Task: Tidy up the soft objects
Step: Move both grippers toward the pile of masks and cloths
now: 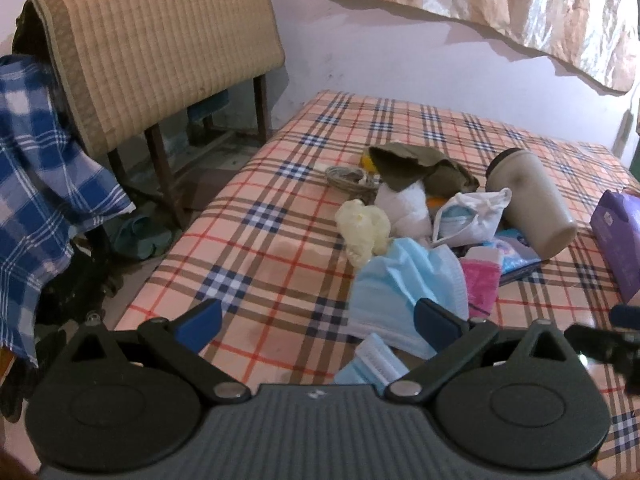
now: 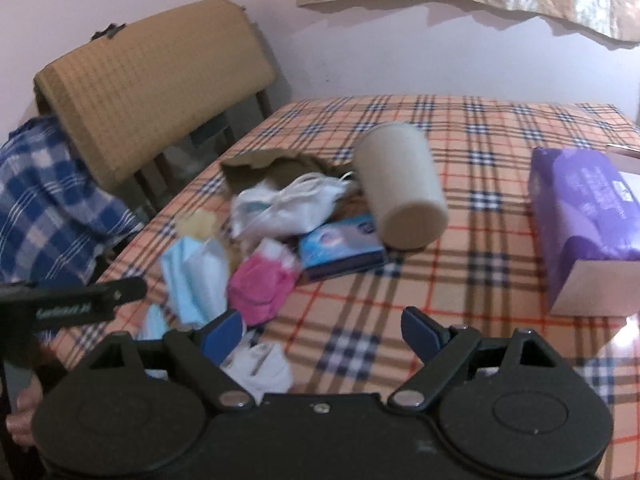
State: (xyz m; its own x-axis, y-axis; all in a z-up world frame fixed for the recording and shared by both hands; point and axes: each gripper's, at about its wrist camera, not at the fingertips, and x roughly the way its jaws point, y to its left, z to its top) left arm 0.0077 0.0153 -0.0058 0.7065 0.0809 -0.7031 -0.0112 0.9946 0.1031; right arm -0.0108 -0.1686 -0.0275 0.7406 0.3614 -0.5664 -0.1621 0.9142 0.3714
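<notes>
A heap of soft things lies on the plaid table [image 1: 280,232]: blue face masks [image 1: 404,280], a pink cloth [image 1: 482,284], a white mask [image 1: 468,216], a yellowish glove [image 1: 364,228] and an olive cloth [image 1: 416,168]. My left gripper [image 1: 320,326] stands open just short of the blue masks, nothing between its fingers. In the right wrist view the blue masks [image 2: 196,276], pink cloth [image 2: 260,284] and a white cloth [image 2: 260,364] lie by the left finger of my right gripper [image 2: 324,334], which is open and holds nothing.
A beige tumbler [image 2: 404,192] lies on its side beside a blue packet [image 2: 340,248]. A purple tissue pack [image 2: 588,224] sits at the right. A chair with a woven mat [image 1: 160,48] and a blue checked cloth [image 1: 44,176] stands left of the table.
</notes>
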